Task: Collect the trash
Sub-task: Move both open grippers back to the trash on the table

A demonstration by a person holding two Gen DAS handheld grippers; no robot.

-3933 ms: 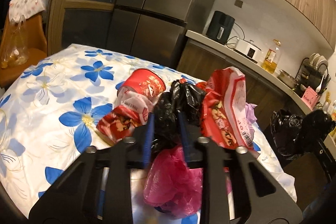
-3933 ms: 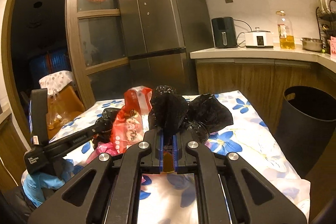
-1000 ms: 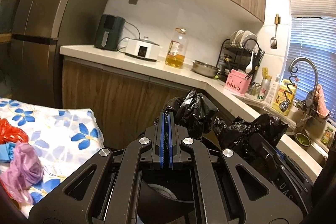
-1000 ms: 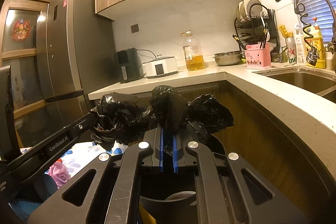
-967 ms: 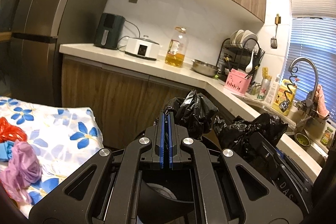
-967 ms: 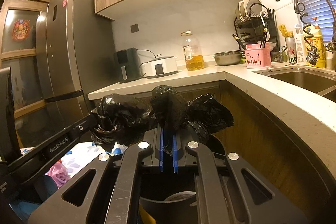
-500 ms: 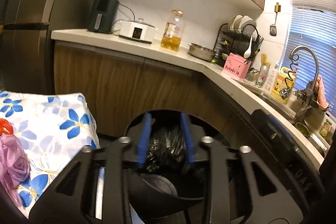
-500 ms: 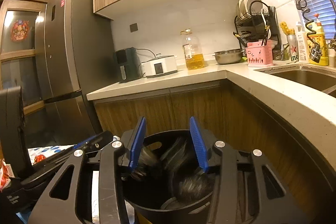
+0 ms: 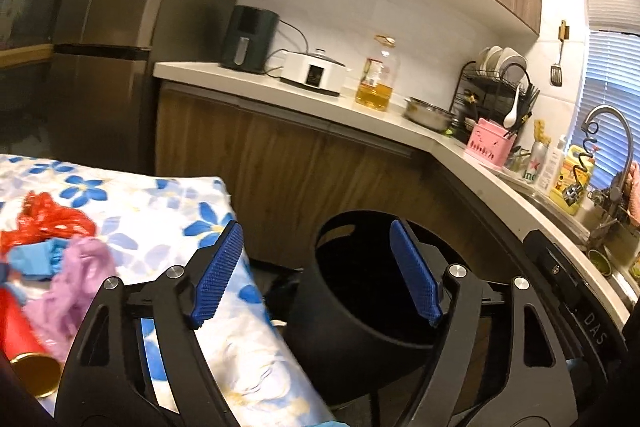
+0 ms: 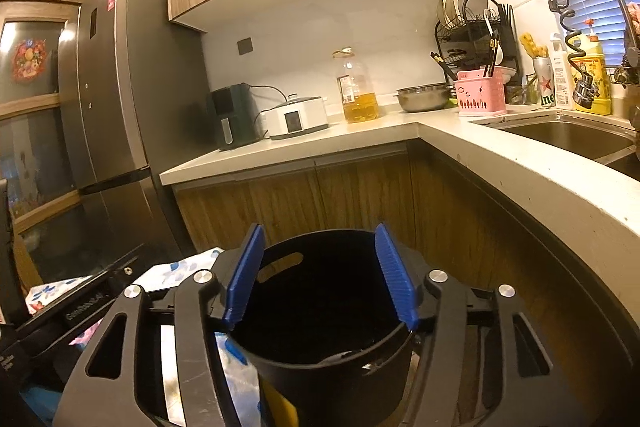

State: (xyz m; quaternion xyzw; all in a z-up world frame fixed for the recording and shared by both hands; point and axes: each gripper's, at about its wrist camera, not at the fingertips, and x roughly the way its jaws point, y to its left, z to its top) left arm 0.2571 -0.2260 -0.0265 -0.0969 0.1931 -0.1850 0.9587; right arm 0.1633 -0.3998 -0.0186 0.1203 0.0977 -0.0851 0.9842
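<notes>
Both black bags are gone from the jaws since a second ago, when each gripper was clamped on one above the bin; jaws on both sides have just been opening and nothing sits between them.

Left gripper point(image 9: 316, 269): jaws wide apart, empty. It hangs over the gap between the table point(image 9: 168, 211) edge and the black bin point(image 9: 360, 311). Left blue pad overlaps the floral tablecloth corner, right pad overlaps the bin's mouth. Bin sits below and ahead of the fingers, slightly right of centre in this view. Bin interior is too dark here to make out the contents.

Right gripper point(image 10: 320, 273): jaws clearly apart, a bit narrower than the left, empty. It is lined up on the bin point(image 10: 332, 359), the two pads framing the opening from above. Bin inside is dark; a faint pale shape near the bottom rim, cannot tell what it is.

Remaining trash is on the table, left of the left gripper: red mesh bag point(image 9: 48, 219), blue scrap point(image 9: 34, 259), crumpled purple bag point(image 9: 76, 279), red can point(image 9: 24, 339) lying at the near edge with its gold end toward the camera. All well apart from both grippers.

Part of the left tool point(image 10: 80, 303) shows at the lower left of the right wrist view, beside the bin.
</notes>
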